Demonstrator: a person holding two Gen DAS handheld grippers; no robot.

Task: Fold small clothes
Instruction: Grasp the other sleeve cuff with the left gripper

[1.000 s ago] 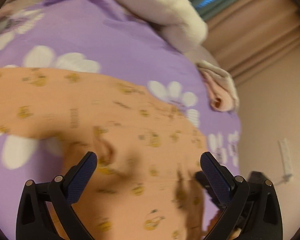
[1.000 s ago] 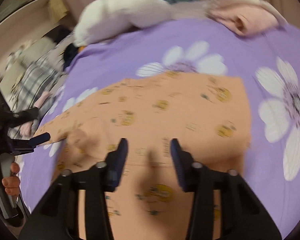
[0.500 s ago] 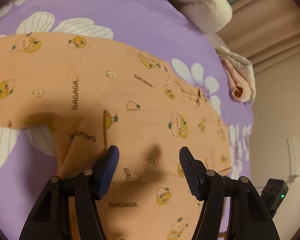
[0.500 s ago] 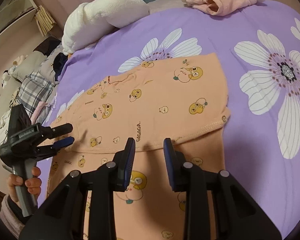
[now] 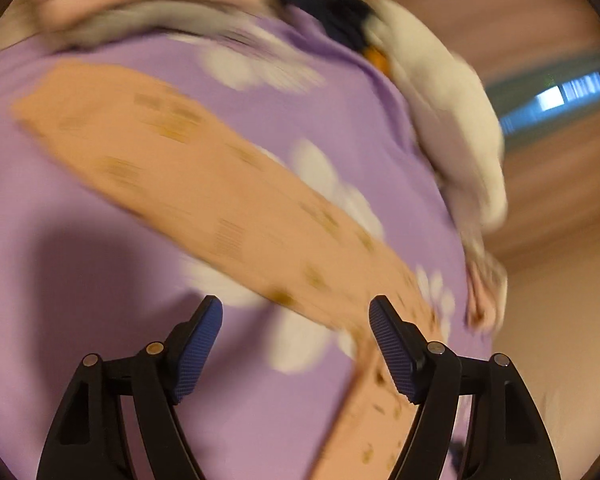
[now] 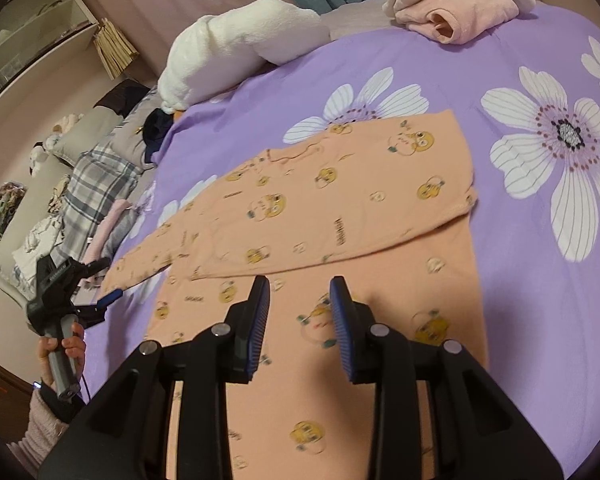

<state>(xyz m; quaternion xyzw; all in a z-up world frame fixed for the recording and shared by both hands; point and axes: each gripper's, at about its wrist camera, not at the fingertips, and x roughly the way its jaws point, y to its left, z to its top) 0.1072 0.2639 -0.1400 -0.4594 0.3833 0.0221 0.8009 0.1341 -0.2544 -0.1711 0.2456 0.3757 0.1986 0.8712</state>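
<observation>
Your right gripper [image 6: 300,328] hovers over the lower part of the shirt [image 6: 340,216], fingers [image 6: 258,320] set narrowly apart with nothing between them, not grasping. The shirt lies flat on the bed [image 6: 512,280], spreading from under those fingers to just beyond them, one side already folded across its body. It is thin, soft knit: light, limp, apt to wrinkle or drag along the sheet, so pinch it at a hem or at the sleeve cuff, through both layers where it is doubled.

Off to the left of your right fingers, your left gripper [image 6: 100,300] sits near the tip of the outstretched sleeve [image 6: 148,256]. In its own blurred view the left fingers [image 5: 198,344] stand released and empty, the sleeve running away ahead of them; they have just been opening a little after narrowing.

Half a second ago the left gripper hung over the shirt's body; now it has swung out to the sleeve side, over bare sheet. The shirt itself lies as it did. Farther off sit a white pillow [image 6: 236,44] and folded pink clothes [image 6: 456,8].
</observation>
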